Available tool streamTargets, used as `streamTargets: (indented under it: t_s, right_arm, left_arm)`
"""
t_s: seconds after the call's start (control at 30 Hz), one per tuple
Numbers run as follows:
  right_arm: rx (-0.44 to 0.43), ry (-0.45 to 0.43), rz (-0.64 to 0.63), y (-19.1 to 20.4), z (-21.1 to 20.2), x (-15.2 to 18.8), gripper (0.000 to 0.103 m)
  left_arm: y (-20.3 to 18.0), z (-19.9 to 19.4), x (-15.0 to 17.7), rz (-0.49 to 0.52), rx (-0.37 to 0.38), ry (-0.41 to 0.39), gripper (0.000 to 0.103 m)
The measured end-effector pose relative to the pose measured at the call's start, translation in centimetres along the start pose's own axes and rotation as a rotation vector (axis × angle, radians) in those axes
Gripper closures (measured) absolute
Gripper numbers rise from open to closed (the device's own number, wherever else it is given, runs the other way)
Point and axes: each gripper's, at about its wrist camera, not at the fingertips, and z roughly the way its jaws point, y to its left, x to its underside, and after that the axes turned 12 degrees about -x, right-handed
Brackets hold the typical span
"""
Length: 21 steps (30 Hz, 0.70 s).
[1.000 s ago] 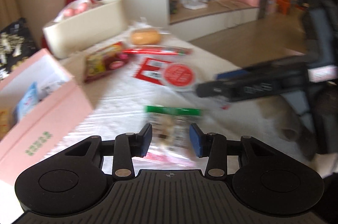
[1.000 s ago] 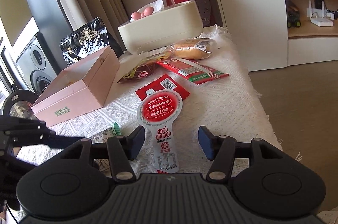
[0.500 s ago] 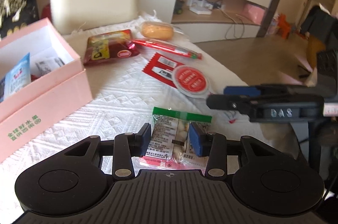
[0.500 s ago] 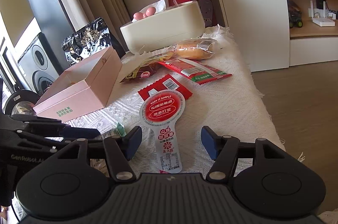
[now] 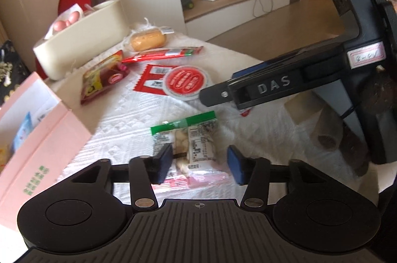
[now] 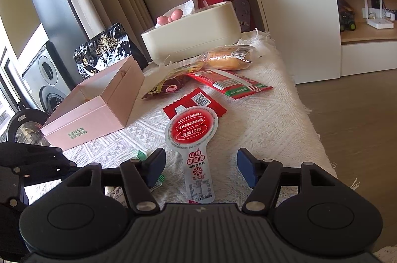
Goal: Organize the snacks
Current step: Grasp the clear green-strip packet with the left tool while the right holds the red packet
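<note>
Left wrist view: the left gripper (image 5: pixel 199 165) had just been opening; its jaws stood apart astride the nut packet (image 5: pixel 188 143) on the tablecloth (image 5: pixel 129 124), gripping nothing.

Right wrist view: the right gripper (image 6: pixel 201 169) stood part-open astride the lollipop packet (image 6: pixel 194 141), unclamped.

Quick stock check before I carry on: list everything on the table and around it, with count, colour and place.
Nut packet: 1, clear with green top, between left fingers.
Paddle-shaped snack: 1, red and white, table centre.
Flat sachet: 1, red, under the paddle's round end.
Long packet: 1, red-green.
Dark red packet: 1.
Bun: 1, orange, wrapped.
Pink box: 1, open.
Cream bin: 1, far end.
Black bag: 1, behind box.
Table cloth: white.
Left gripper: open, just widened.
Right gripper: open.
</note>
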Motion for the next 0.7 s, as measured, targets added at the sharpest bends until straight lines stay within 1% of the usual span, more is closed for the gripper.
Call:
streamTargets:
  t_s: [0.03,0.1,0.13,0.23,0.27,0.33,0.4,0.43,0.53,0.63,0.7]
  right_arm:
    - [0.000,0.000,0.000,0.0,0.0,0.0,0.039]
    - [0.000,0.000,0.000,0.0,0.0,0.0,0.038]
    - [-0.001,0.000,0.000,0.0,0.0,0.0,0.038]
    - [-0.001,0.000,0.000,0.0,0.0,0.0,0.038]
    - [-0.001,0.000,0.000,0.0,0.0,0.0,0.038]
    - [-0.002,-0.001,0.002,-0.1,0.0,0.0,0.038]
    - [-0.003,-0.001,0.001,-0.1,0.0,-0.1,0.038]
    - [-0.003,-0.001,0.002,-0.1,-0.1,-0.1,0.037]
    - [-0.005,-0.001,0.002,0.0,0.0,-0.1,0.036]
    - [-0.012,0.002,-0.004,0.2,0.1,-0.1,0.033]
    - [-0.019,0.007,-0.009,0.2,0.1,-0.1,0.030]
  left_arm:
    - [0.0,0.1,0.0,-0.006,0.013,0.001,0.040]
    - [0.0,0.2,0.0,-0.013,0.044,0.005,0.027]
    - [0.0,0.3,-0.1,-0.024,0.059,0.007,0.025]
    - [0.7,0.1,-0.2,-0.072,0.063,0.000,0.027]
    - [1.0,0.0,-0.2,-0.087,0.047,-0.007,0.029]
    - [1.5,0.3,-0.3,-0.106,-0.011,-0.015,0.029]
    - [2.4,1.3,-0.2,-0.133,-0.035,0.020,0.029]
    - [2.8,1.8,-0.1,-0.152,-0.028,0.031,0.029]
    - [3.5,2.8,0.0,-0.205,0.025,0.058,0.029]
    - [3.3,3.0,0.1,-0.208,0.028,0.027,0.028]
    - [3.4,3.2,0.2,-0.229,0.038,0.007,0.027]
